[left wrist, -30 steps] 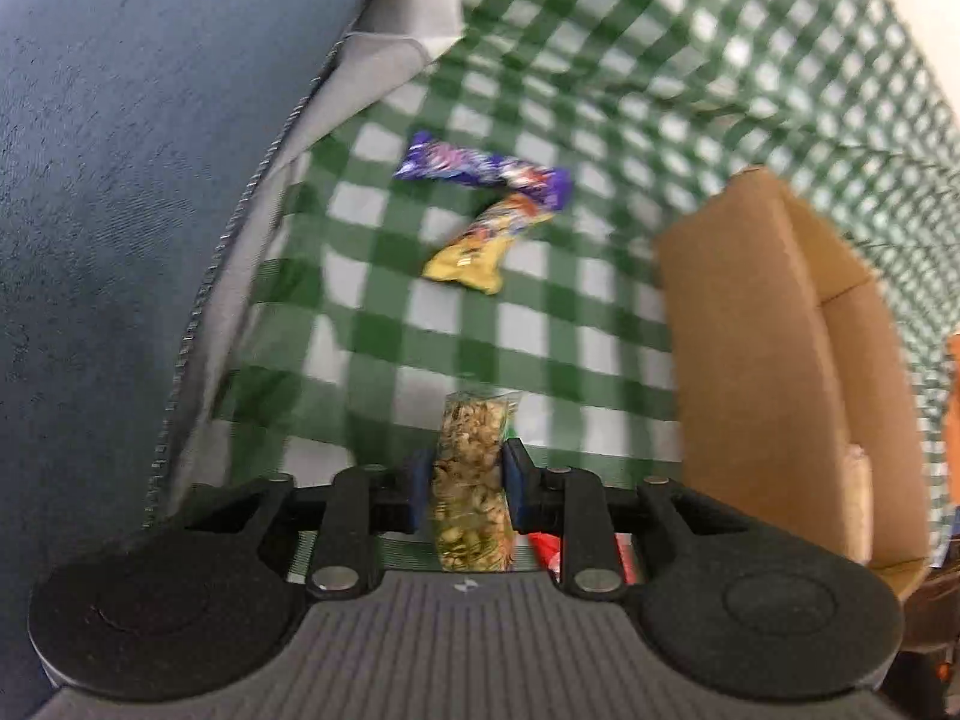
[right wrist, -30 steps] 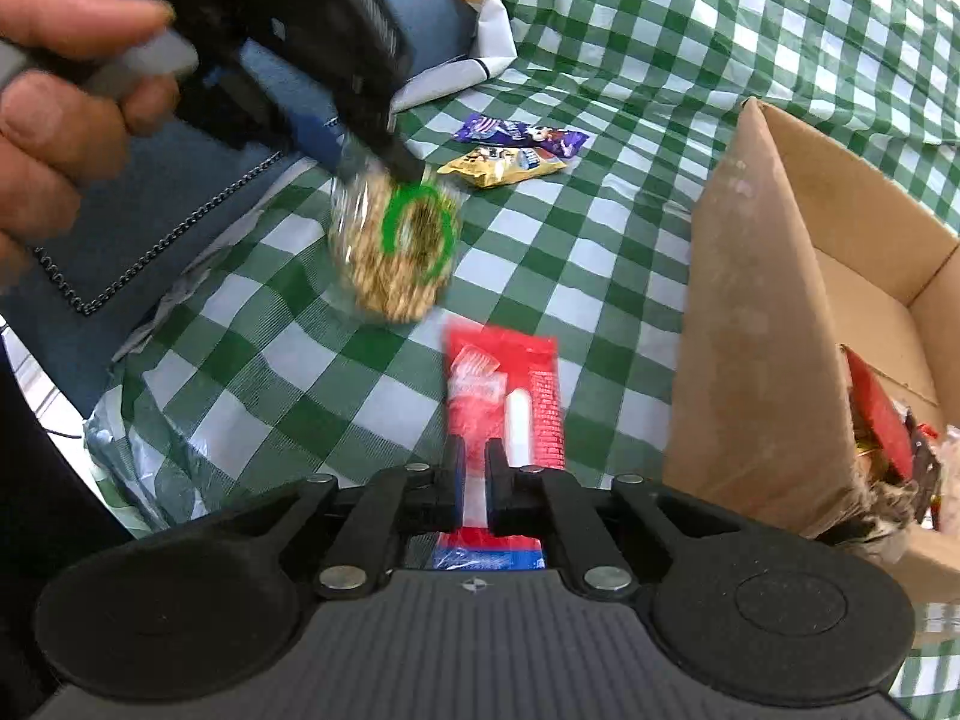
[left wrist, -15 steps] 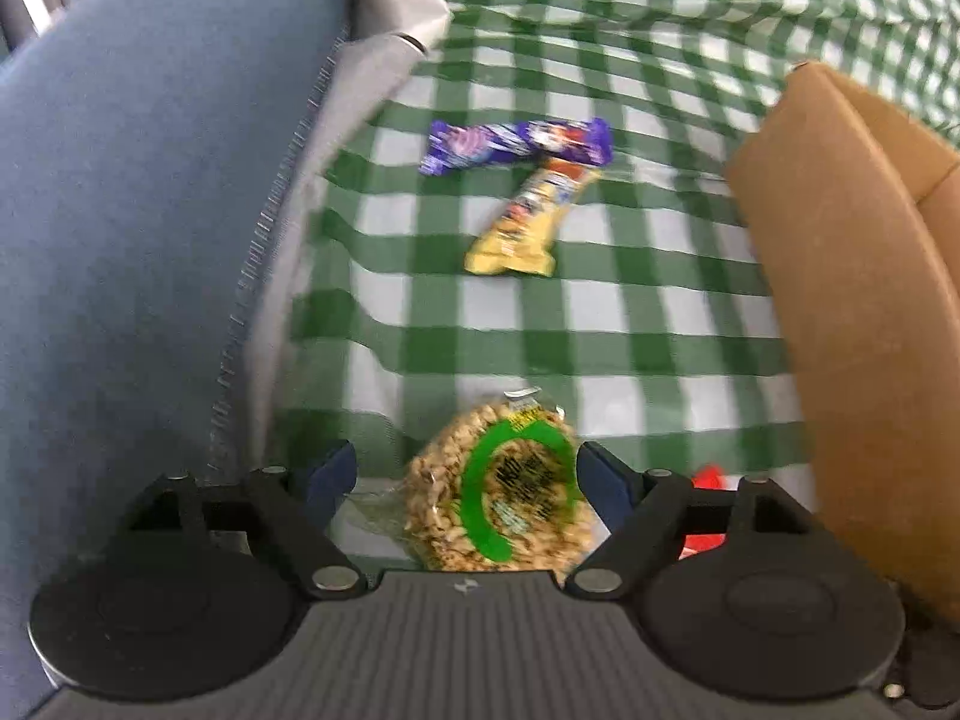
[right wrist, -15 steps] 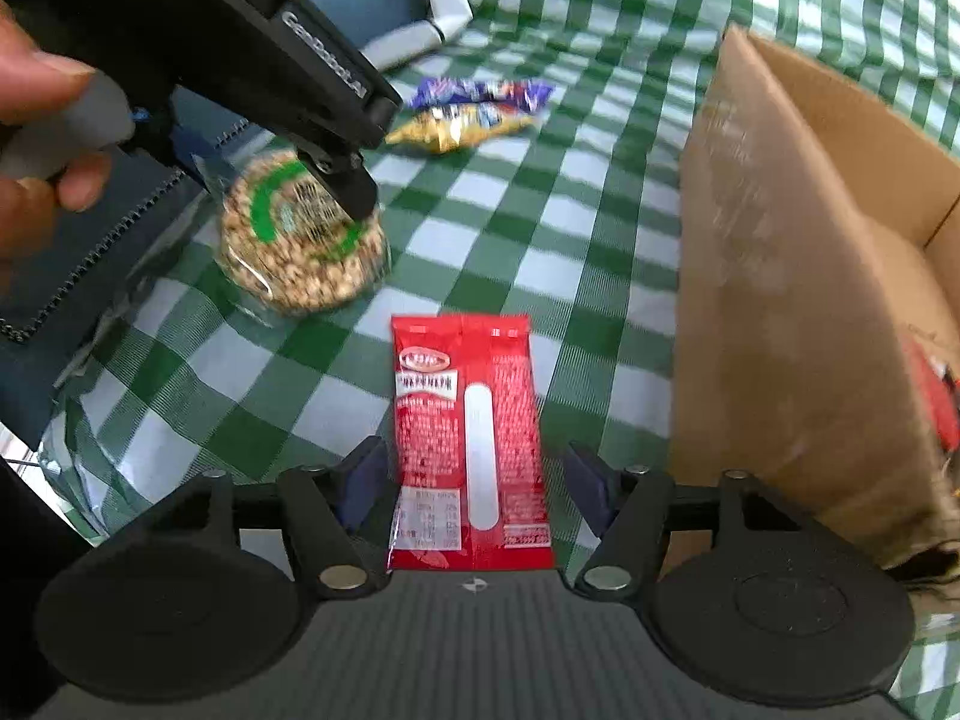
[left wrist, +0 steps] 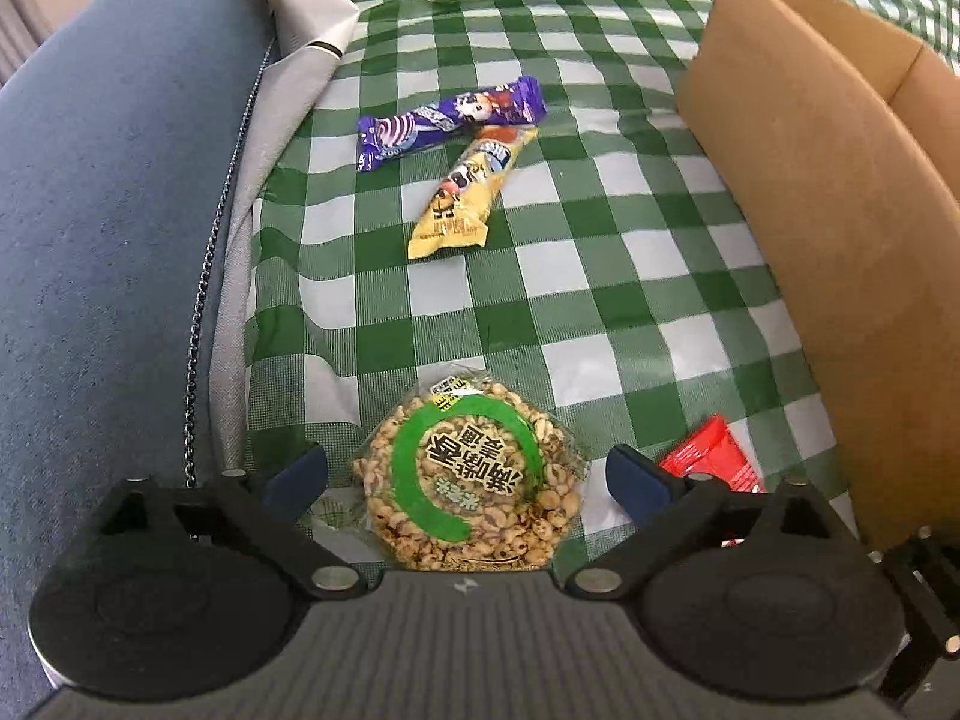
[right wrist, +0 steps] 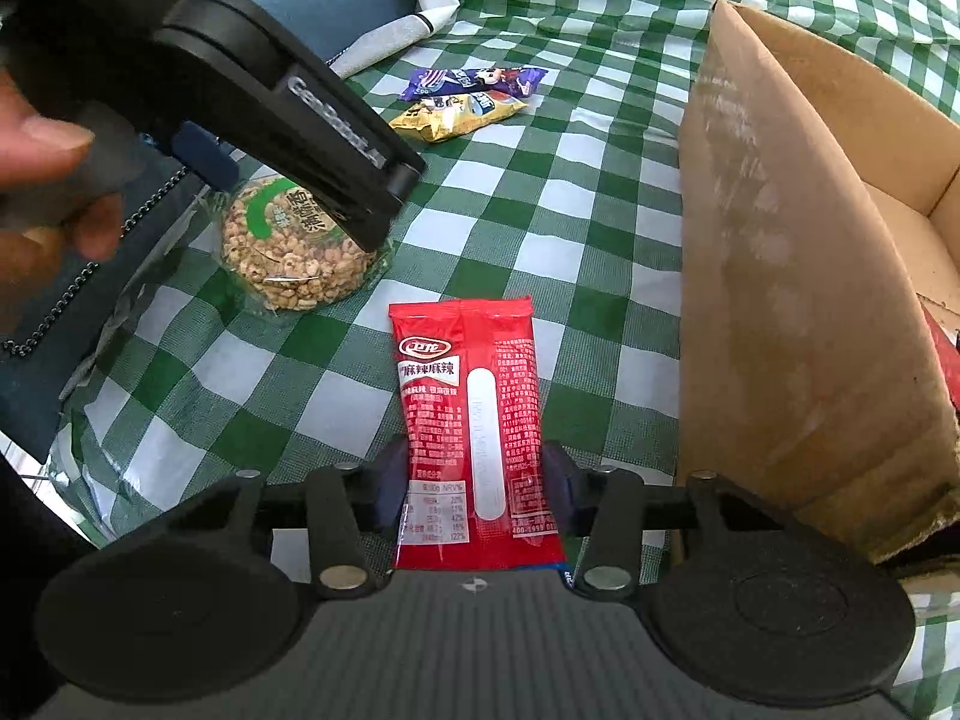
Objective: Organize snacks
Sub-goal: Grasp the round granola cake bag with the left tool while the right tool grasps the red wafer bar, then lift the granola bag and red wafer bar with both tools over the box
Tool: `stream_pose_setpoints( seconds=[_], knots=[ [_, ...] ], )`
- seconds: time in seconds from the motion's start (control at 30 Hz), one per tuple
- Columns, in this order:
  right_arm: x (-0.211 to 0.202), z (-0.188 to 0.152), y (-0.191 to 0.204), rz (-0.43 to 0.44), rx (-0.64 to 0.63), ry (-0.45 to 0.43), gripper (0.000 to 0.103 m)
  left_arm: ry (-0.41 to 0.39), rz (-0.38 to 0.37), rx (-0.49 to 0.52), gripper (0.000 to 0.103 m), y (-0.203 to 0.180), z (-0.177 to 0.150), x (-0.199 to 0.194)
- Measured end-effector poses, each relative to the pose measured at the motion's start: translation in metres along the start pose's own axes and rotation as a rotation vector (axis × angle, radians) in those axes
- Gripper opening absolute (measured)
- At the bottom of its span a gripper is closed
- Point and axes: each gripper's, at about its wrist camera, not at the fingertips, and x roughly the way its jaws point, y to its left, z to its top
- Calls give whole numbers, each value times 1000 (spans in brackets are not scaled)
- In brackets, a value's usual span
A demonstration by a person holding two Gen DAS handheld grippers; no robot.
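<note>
Glossy plastic red packet (right wrist: 477,438); matt cardboard box (right wrist: 798,276); checked cloth (left wrist: 600,252).

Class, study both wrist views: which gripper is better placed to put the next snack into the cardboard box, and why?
Right. The right gripper has jaws closing around the red snack packet, beside the cardboard box. The left gripper has jaws opening, clear of the puffed-grain cake.

Left hand-held gripper (left wrist: 467,480) pitched steeply down over the round puffed-grain cake (left wrist: 471,480), jaws opening, blue pads wide on either side of the cake, clear of it. Gripped by a hand (right wrist: 42,192) at its rear, fingers curled round the handle. Right hand-held gripper (right wrist: 474,480) just right of the cake, pitched down likewise, jaws closing around the near end of the red packet (right wrist: 471,414).
</note>
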Motion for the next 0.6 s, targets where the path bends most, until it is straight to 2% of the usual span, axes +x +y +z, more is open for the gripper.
stream_pose_setpoints(
  seconds=[0.4, 0.5, 0.53, 0.6],
  knots=[
    [-2, -1, 0, -3, -11, 4, 48, 41, 48, 110, 100, -16, 0, 15],
    [-2, -1, 0, -6, -10, 3, 48, 34, 47, 119, 95, -17, -1, 15],
    [-2, -1, 0, -6, -10, 2, 48, 28, 41, 123, 90, -18, -1, 14],
    [-2, -2, 1, -8, -10, 1, 48, 16, 34, 123, 90, -17, -2, 12]
  ],
)
